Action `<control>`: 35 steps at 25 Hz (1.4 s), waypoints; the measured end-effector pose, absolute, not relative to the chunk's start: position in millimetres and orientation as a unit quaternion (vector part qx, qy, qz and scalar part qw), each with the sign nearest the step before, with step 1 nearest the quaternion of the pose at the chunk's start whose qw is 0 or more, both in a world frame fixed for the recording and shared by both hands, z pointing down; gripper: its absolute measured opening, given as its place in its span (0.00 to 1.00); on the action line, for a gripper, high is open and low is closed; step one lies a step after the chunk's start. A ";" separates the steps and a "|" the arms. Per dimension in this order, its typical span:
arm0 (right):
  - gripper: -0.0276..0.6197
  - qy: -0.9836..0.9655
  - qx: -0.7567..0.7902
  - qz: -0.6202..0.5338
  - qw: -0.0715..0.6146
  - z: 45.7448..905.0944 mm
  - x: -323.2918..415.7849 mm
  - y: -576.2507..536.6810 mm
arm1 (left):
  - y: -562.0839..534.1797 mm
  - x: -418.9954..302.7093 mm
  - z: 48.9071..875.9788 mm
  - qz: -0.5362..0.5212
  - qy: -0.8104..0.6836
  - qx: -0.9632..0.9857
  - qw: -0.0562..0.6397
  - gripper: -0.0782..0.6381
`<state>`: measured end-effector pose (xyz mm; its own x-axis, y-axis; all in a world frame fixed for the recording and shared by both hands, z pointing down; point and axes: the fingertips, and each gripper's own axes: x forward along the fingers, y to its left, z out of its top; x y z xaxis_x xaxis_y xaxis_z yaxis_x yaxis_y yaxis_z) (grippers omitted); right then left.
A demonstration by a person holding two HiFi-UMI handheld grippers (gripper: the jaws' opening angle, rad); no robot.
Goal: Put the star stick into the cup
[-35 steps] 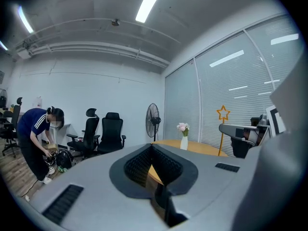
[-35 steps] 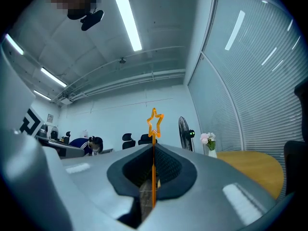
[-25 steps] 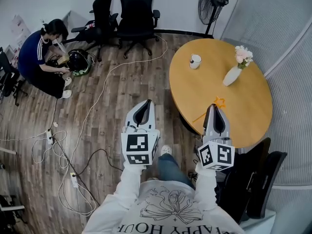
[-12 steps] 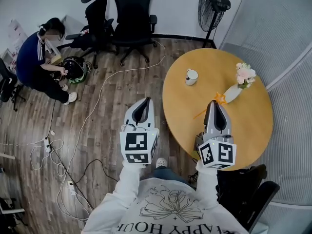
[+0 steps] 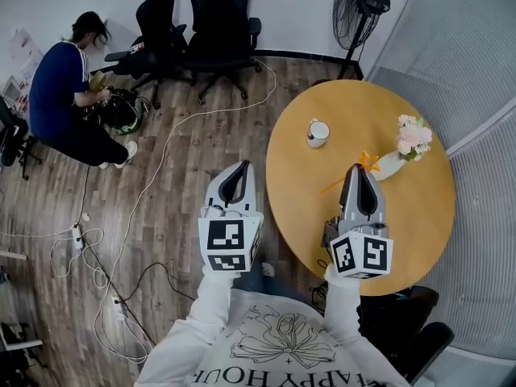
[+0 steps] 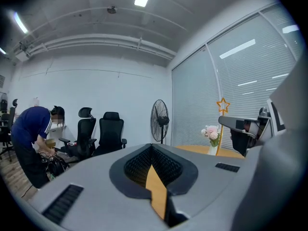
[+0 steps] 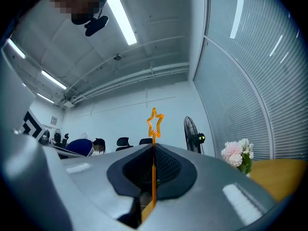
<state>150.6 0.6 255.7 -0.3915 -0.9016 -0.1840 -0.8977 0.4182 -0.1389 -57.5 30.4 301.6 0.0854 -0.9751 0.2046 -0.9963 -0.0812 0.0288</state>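
Observation:
My right gripper [image 5: 360,170] is shut on the orange star stick [image 5: 368,161] and hovers over the near part of the round wooden table [image 5: 419,224]. In the right gripper view the star stick [image 7: 154,124] stands upright between the closed jaws of that gripper [image 7: 153,154]. A white cup [image 5: 318,132] stands on the table's far left side, apart from the stick. My left gripper [image 5: 239,170] is shut with nothing in it, over the floor to the table's left. In the left gripper view the left gripper [image 6: 152,159] points toward the room, and the star stick [image 6: 222,106] shows at right.
A white vase of pink flowers [image 5: 409,145] stands on the table's right. A standing fan [image 5: 362,8] and black office chairs [image 5: 222,29] are at the back. A person [image 5: 64,87] crouches at far left. Cables [image 5: 129,240] trail across the wooden floor.
The view has shifted so the table sits nearer and more centred under my right gripper. Both grippers stay shut, the right one still holding the star stick.

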 end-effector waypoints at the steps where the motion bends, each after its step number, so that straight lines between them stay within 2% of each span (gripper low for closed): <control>1: 0.06 0.834 -0.540 -0.010 0.115 256.8 149.3 -4.4 | 25.4 -58.5 302.8 0.066 -0.673 0.732 0.082 0.12; 18: 0.06 0.813 -0.572 -0.024 0.105 262.0 111.3 -154.8 | -138.2 -88.0 316.4 0.087 -0.629 0.766 0.103 0.12; 35: 0.06 0.776 -0.625 -0.052 0.067 329.4 114.0 -237.1 | -231.7 -72.1 392.0 0.130 -0.553 0.808 0.155 0.12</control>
